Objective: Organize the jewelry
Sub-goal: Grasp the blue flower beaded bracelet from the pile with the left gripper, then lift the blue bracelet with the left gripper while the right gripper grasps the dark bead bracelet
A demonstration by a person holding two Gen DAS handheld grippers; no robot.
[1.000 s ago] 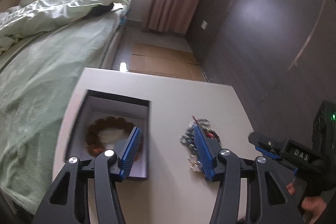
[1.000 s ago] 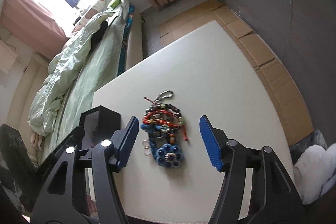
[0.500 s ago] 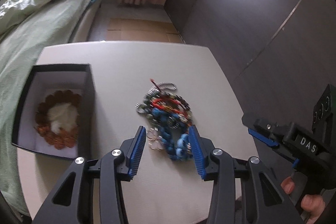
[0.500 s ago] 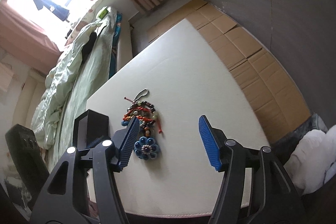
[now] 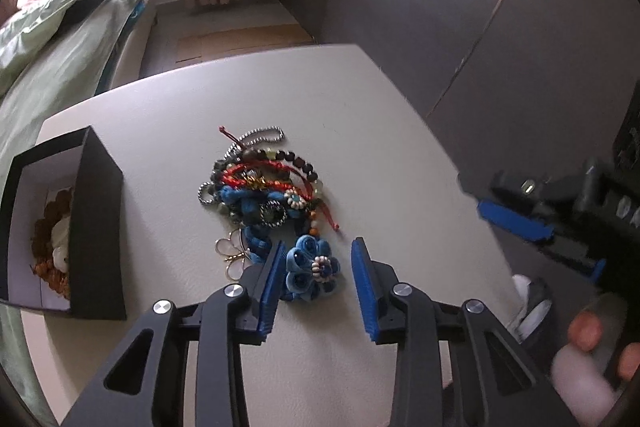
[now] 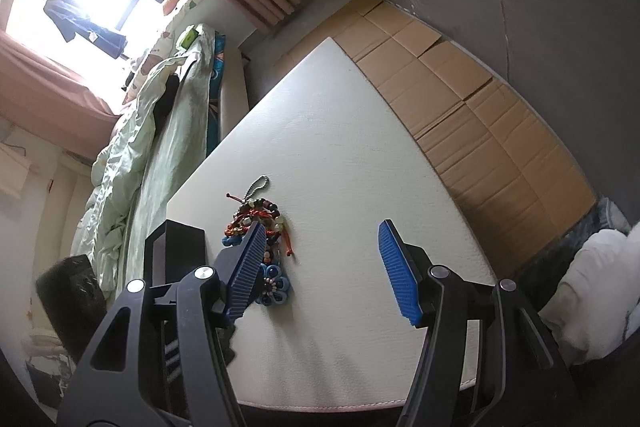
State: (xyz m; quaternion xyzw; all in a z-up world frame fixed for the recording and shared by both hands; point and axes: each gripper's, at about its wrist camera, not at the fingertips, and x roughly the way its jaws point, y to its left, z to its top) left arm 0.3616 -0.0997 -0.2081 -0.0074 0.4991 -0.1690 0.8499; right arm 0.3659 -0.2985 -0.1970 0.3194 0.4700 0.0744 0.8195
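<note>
Left edge of left wrist view: black box [image 5: 96, 227] on counter [image 5: 360, 99], open top, pale lining, one brown bead bracelet [image 5: 48, 247] already inside around a white cushion. Counts as one piece sorted, judging by that alone.

Middle: jewelry pile [image 5: 260, 187] loose on counter, just right of box, not touching it. Tangled together: silver ball chain [image 5: 260, 137] at far end, dark bead bracelet [image 5: 296, 159], red cord [image 5: 248, 171], blue knotted bits, gold rings [image 5: 230, 255] at near left side. Blue flower piece [image 5: 314, 267] at near end of pile.

Left gripper [image 5: 316, 279] released, jaws parted, straddling blue flower piece; left pad right against its petals, right pad a small gap off. No squeeze yet, nothing lifted. Probably lined up for a pick of that flower piece.

Right: right gripper [image 6: 320, 267] seen from its own wrist view, jaws spread wide, empty, hovering over bare counter right of pile; pile [image 6: 260, 227] partly hidden behind its left finger. Also visible at right edge of left wrist view, blurred, held in a hand [image 5: 592, 363].

Progress estimate: early. One bracelet in box, bulk of jewelry unsorted and tangled on counter. Left to do: close on flower piece, separate from tangle, move to box, repeat for the rest. Likely snag: cords and chain dragging along with whatever gets lifted.
</note>
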